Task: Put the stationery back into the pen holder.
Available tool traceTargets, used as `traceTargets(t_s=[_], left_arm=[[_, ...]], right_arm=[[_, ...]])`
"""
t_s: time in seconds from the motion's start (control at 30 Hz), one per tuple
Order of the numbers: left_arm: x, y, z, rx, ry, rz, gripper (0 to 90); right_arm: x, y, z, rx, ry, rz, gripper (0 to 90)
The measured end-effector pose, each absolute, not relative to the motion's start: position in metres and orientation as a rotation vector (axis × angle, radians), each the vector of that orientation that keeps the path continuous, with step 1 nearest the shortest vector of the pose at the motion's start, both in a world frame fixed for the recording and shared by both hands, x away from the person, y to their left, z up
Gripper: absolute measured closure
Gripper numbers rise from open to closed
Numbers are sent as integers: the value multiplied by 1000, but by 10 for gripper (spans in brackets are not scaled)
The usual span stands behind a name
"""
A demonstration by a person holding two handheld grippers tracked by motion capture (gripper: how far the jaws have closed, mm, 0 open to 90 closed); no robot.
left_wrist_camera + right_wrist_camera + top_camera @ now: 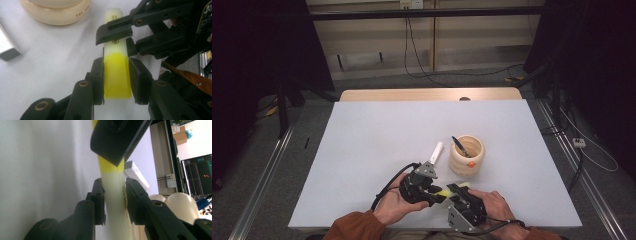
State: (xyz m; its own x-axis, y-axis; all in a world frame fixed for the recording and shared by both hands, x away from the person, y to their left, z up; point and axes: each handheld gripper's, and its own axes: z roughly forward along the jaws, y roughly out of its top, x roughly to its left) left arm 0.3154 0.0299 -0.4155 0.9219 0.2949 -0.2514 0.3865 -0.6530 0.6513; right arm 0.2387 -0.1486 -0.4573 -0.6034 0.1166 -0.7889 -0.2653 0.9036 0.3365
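Note:
A highlighter (117, 83) with a yellow cap and a pale, see-through body lies level just above the table near its front edge. My left gripper (116, 72) is shut on the yellow cap, one pad on each side. My right gripper (113, 195) grips the pale body (115, 215), and its pads touch both sides. In the high view the left gripper (438, 195) and the right gripper (455, 190) meet tip to tip over the highlighter (445, 191). The left gripper's jaws show at the top of the right gripper view.
A round wooden pen holder (466, 156) stands just behind the grippers with a dark pen (460, 146) in it. A white stick-shaped thing (437, 150) lies to its left. The white table top (377, 135) reaches far to the left and back.

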Motion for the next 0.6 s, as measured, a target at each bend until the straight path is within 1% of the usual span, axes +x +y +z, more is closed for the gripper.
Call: traceTargets(t_s=[0.17, 0.3, 0.4, 0.43, 0.6], left_arm=[[317, 33, -417, 2295, 490, -185, 671], [317, 35, -416, 2292, 475, -170, 666], [317, 39, -416, 2279, 497, -162, 637], [318, 41, -416, 2280, 502, -154, 618], [321, 50, -416, 2275, 543, -105, 456]], right_arm=[[237, -148, -458, -109, 2177, 517, 742], [236, -148, -459, -99, 2173, 532, 754], [236, -149, -458, -85, 2159, 537, 780], [236, -150, -457, -86, 2166, 524, 780], [239, -156, -456, -42, 2186, 532, 781]])
